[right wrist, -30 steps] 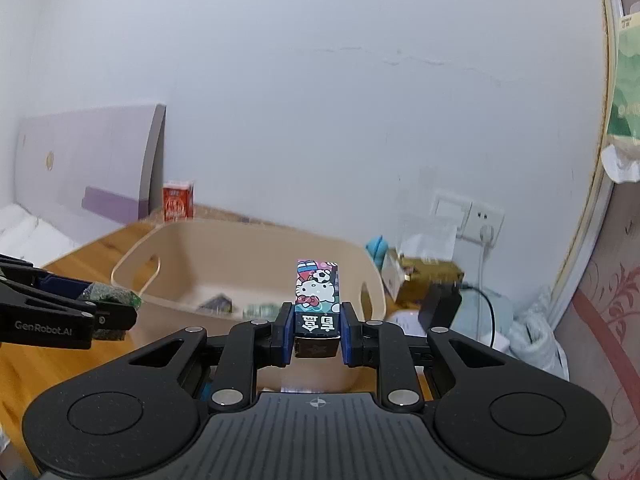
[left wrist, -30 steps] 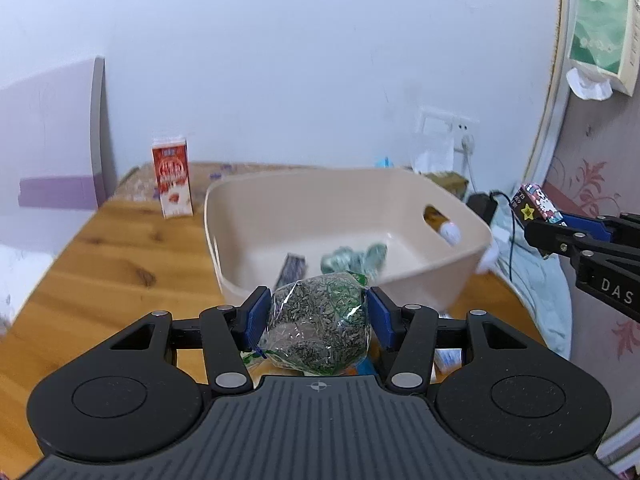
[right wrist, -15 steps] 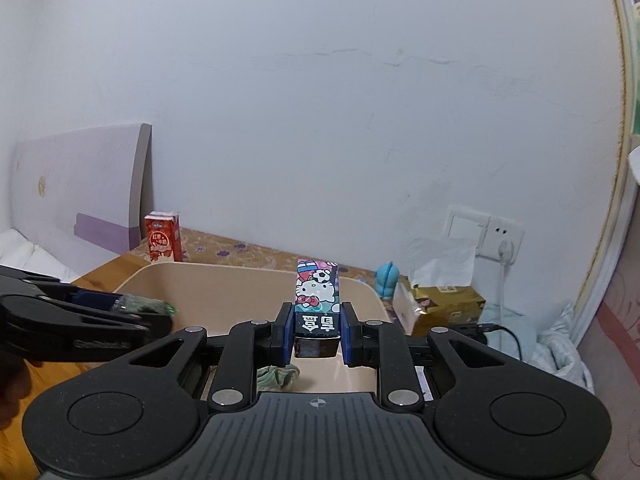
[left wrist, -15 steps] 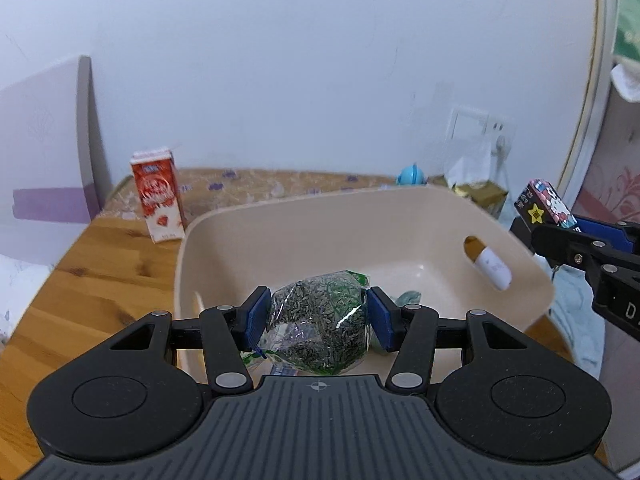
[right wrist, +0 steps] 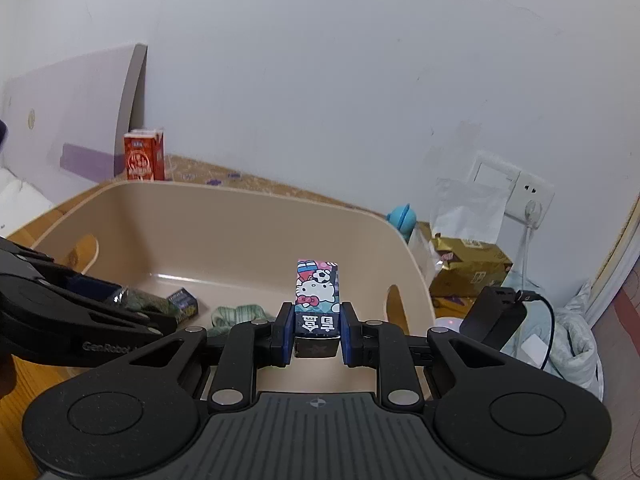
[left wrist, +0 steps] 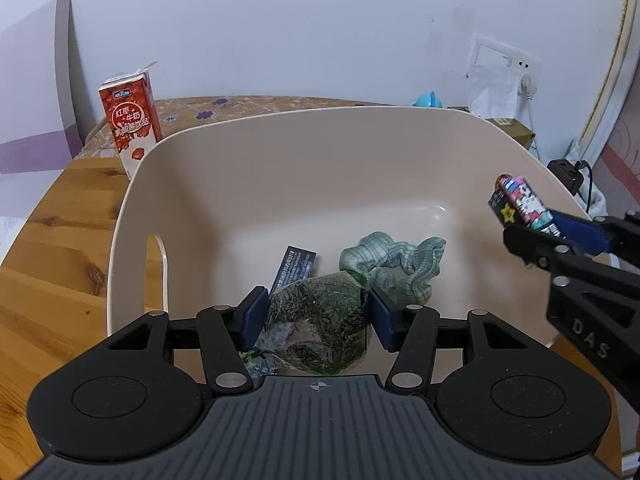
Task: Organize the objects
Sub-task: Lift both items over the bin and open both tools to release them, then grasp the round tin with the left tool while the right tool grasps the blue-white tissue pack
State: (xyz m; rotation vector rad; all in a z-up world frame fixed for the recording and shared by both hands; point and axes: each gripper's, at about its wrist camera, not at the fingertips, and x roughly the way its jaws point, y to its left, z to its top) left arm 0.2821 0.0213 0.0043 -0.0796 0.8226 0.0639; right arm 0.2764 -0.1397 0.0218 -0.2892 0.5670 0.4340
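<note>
My left gripper (left wrist: 316, 316) is shut on a clear bag of dried green tea leaves (left wrist: 320, 328) and holds it over the near side of a beige plastic basin (left wrist: 320, 128). My right gripper (right wrist: 316, 330) is shut on a small Hello Kitty carton (right wrist: 318, 296), held over the basin's (right wrist: 224, 196) right side; it shows in the left wrist view (left wrist: 520, 204). Inside the basin lie a green checked cloth (left wrist: 396, 268) and a dark blue packet (left wrist: 296, 268). The left gripper with its bag shows at the left of the right wrist view (right wrist: 136, 304).
A red milk carton (left wrist: 130, 120) stands on the wooden table (left wrist: 52, 248) behind the basin's left corner. A gold tissue box (right wrist: 468, 268), a blue toy (right wrist: 402, 216), a black charger (right wrist: 492, 312) and a wall socket (right wrist: 528, 196) are at the right.
Both grippers have moved forward and tilted down over the basin; its inside now fills the views. Both still hold their objects.
</note>
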